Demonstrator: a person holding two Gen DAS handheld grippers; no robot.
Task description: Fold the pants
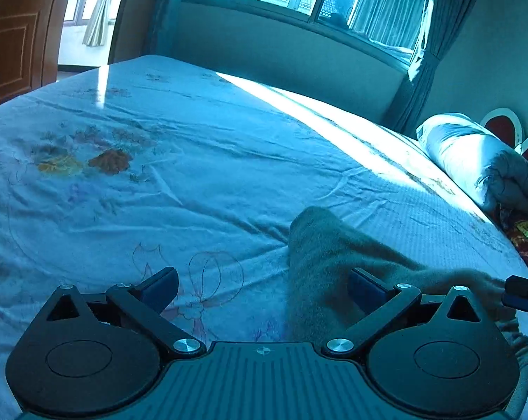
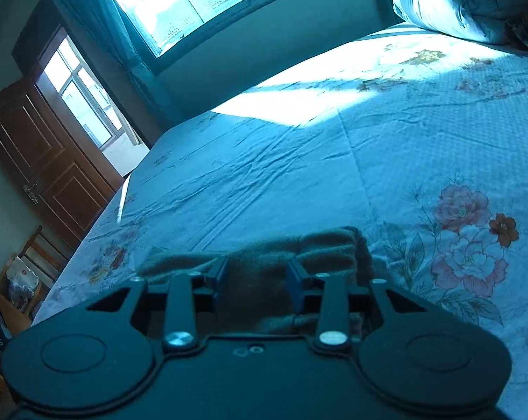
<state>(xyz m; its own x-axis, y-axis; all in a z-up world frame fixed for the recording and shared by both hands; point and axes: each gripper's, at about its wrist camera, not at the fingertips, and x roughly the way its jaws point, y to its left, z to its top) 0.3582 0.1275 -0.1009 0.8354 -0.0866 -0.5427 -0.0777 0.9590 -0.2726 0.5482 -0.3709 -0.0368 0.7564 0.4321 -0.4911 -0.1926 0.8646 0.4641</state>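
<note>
Floral-sheeted bed [image 1: 201, 161] bears brown pants [image 1: 319, 262] and rolled quilt [image 1: 473, 161].

The left tool [image 1: 262, 288] points gently downward with its jaws spread as wide as they go, nothing pressed between the blue pads [image 1: 160, 285]. The right tool [image 2: 258, 276] also tilts downward, its jaws drawn partway in, the blue pads [image 2: 221, 274] pressing on a bunch of brown pants [image 2: 264, 273] lifted between them.
</note>
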